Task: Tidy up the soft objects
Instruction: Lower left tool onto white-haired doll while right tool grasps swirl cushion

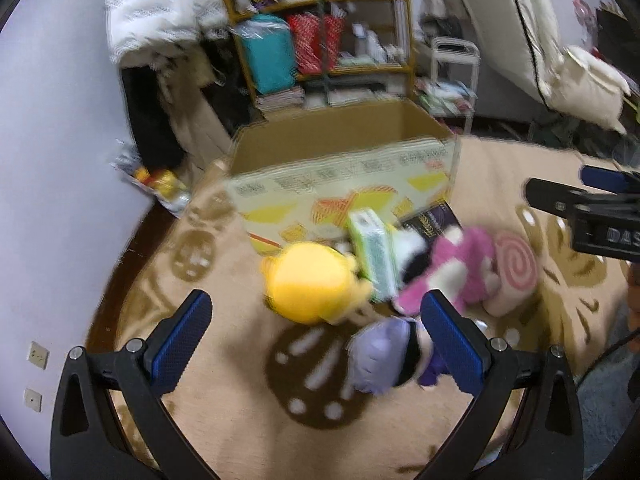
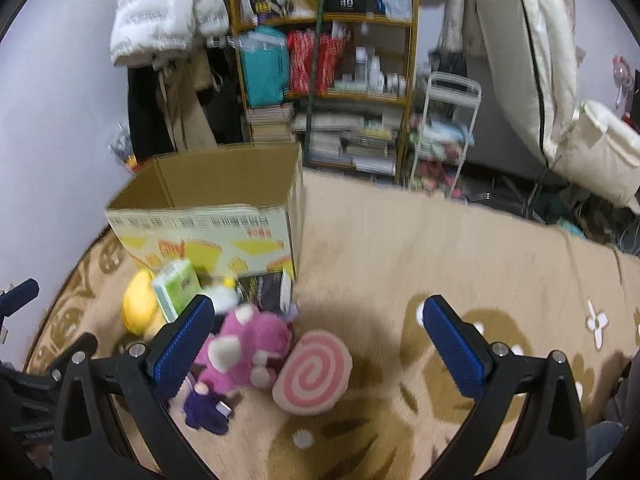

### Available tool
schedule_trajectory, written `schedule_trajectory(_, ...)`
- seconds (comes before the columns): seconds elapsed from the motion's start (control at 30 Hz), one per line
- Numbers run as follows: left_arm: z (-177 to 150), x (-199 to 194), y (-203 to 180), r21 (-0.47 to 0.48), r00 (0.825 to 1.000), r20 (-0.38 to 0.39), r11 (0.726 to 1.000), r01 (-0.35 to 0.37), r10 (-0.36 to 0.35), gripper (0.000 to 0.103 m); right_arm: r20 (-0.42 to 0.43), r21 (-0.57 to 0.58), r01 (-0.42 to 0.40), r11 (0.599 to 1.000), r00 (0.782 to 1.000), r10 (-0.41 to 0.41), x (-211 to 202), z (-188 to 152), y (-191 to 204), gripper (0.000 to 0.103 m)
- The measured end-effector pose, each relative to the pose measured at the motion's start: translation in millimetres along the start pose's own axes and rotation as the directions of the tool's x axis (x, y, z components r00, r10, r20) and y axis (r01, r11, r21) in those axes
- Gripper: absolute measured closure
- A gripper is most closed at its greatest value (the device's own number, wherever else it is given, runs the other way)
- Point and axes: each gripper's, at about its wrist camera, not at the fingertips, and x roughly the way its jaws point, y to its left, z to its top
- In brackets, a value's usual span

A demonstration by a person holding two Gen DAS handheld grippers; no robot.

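Right wrist view has the clearest look at the pile: the pink plush (image 2: pixel 248 344) sprawls on the beige rug (image 2: pixel 400 248) at about 7 o'clock, long axis running roughly from 11 down to 5, and which end is its head is too blurry to call. The pink swirl cushion (image 2: pixel 314 372) lies flat, touching it at 4 o'clock. A small purple doll (image 2: pixel 206 406) sits at its 7 o'clock, partly behind the right gripper (image 2: pixel 320 340), whose jaws are spread wide with nothing between them. The yellow plush (image 2: pixel 138 308) and a green box (image 2: pixel 178 288) are up at 10 o'clock, just in front of the open cardboard box (image 2: pixel 208 216); the box's inside is hidden from here. Left gripper (image 1: pixel 316 336) is also wide open and empty, hovering over the yellow plush (image 1: pixel 308 284) and a lavender plush (image 1: pixel 378 354), both smeared by motion blur.
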Motion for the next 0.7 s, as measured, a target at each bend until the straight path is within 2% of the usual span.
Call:
schedule_trajectory(0.13, -3.7, 17.5, -18.4, 0.046, 0.999, -0.046, 0.999, 0.026, -0.024, 0.001, -0.106, 0.025, 0.013, 1.000, 0.994, -0.011, 25.4, -5.7, -9.3, 0.000)
schedule_trajectory(0.27, -9.7, 31.9, -35.1, 0.088, 0.994, -0.094, 0.995, 0.055, -0.047, 0.001, -0.206, 0.049, 0.045, 0.998, 0.978, -0.034, 42.4, -11.8, -19.1, 0.000)
schedule_trajectory(0.7, -28.1, 55.8, -53.2, 0.157, 0.983, -0.177, 0.985, 0.069, -0.040, 0.001, -0.338, 0.092, 0.055, 0.994, 0.941, -0.021, 65.5, -22.2, -31.4, 0.003)
